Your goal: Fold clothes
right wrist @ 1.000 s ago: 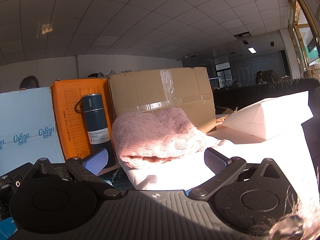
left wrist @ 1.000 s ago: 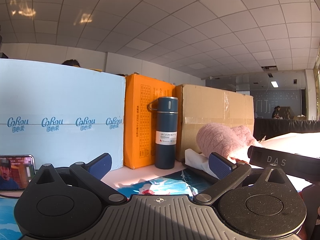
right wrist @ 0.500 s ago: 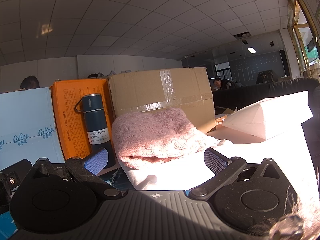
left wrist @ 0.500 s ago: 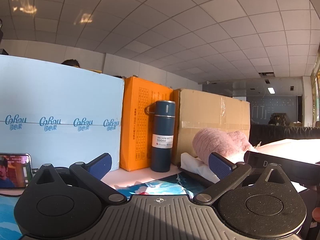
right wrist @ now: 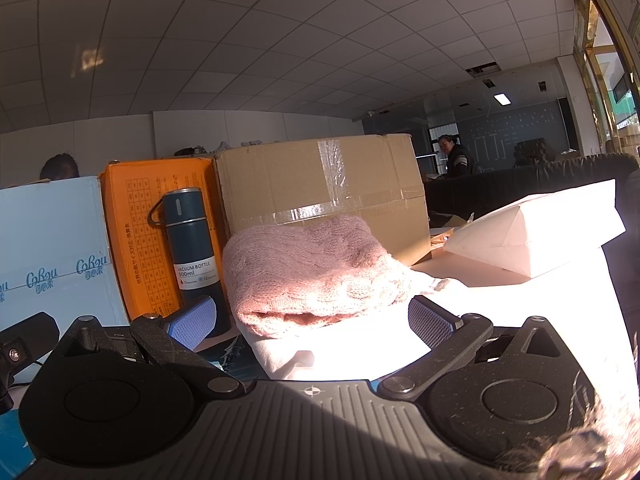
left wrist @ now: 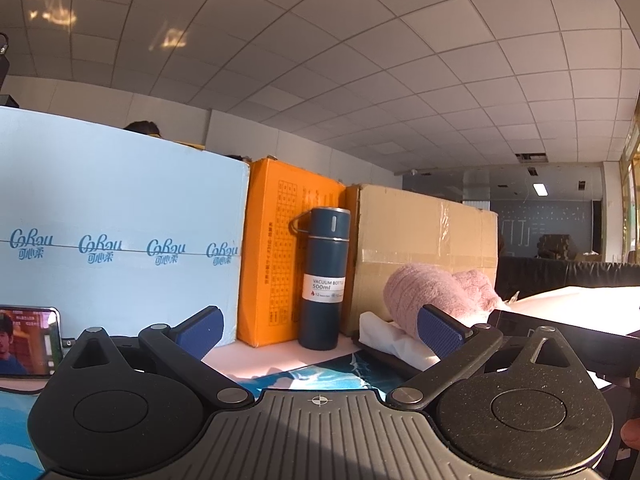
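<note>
A folded pink knitted sweater (right wrist: pixel 316 272) lies on top of a folded white garment (right wrist: pixel 352 352), straight ahead of my right gripper (right wrist: pixel 312 320), which is open with nothing between its blue pads. In the left wrist view the same pink sweater (left wrist: pixel 424 292) and white garment (left wrist: pixel 388 332) sit to the right, behind the right fingertip (left wrist: pixel 440 332). My left gripper (left wrist: pixel 320 328) is open and holds nothing, pointing level over a blue printed mat (left wrist: pixel 320 372). The other gripper's black body (left wrist: pixel 560 332) shows at the right.
A dark blue vacuum bottle (left wrist: pixel 324 276) stands against an orange box (left wrist: pixel 276 252), between a light blue carton (left wrist: pixel 112 248) and a taped cardboard box (left wrist: pixel 424 236). A phone (left wrist: pixel 28 340) is propped at the left. A white block (right wrist: pixel 536 232) lies right. A person (right wrist: pixel 456 156) sits far back.
The left wrist view has tilted up and turned a little right, so the boxes and bottle sit lower and further left. The right gripper has barely moved. Both stay open.
</note>
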{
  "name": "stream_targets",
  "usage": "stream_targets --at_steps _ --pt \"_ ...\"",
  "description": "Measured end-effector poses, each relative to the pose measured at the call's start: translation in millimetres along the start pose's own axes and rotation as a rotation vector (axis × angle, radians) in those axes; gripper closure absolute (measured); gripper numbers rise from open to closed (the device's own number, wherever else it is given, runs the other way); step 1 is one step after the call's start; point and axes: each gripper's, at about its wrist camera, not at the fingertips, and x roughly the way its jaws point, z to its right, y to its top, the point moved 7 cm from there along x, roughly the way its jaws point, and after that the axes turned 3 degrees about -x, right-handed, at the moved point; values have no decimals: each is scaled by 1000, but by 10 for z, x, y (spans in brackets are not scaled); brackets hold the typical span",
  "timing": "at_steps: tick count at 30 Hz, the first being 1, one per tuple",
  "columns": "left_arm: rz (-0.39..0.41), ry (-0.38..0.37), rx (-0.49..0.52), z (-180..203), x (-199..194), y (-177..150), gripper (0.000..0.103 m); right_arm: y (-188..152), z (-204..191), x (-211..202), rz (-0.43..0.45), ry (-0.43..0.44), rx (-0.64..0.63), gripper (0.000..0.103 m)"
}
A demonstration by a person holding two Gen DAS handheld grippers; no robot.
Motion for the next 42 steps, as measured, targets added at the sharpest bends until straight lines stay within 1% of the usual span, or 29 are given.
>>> stream_targets --at_steps 8,13,18,22,42 --pt "-1 2 -14 -29 -2 9 0 0 1 2 -1 1 1 0" --pt "15 24 11 -2 -20 17 0 -2 3 2 -2 1 2 0" --pt "-5 26 22 19 4 -1 0 -5 2 7 -4 3 2 0" --pt "0 33 38 42 -4 -5 0 -7 2 8 -5 3 3 0" --pt "-11 39 31 18 2 -21 0 -4 -2 6 -5 3 2 0"
